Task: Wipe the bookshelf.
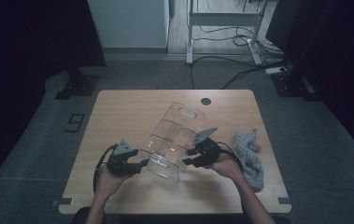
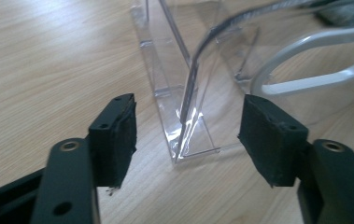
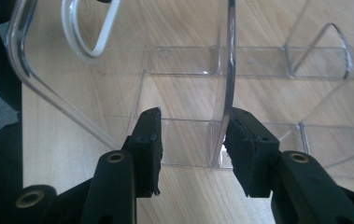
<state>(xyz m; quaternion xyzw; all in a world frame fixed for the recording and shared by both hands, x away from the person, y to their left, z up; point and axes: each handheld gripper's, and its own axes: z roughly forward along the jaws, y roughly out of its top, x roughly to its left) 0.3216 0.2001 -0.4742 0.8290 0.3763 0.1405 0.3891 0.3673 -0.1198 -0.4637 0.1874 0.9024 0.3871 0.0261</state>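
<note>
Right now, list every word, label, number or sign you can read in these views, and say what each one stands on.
"9": a dark cut-out shape lying on the grey floor left of the table; it reads as a nine, though it could be a mere marker.
Clear plastic organizer: no lettering to be seen.
Grey cloth: no label visible.
Left tool and right tool: no markings readable.
</note>
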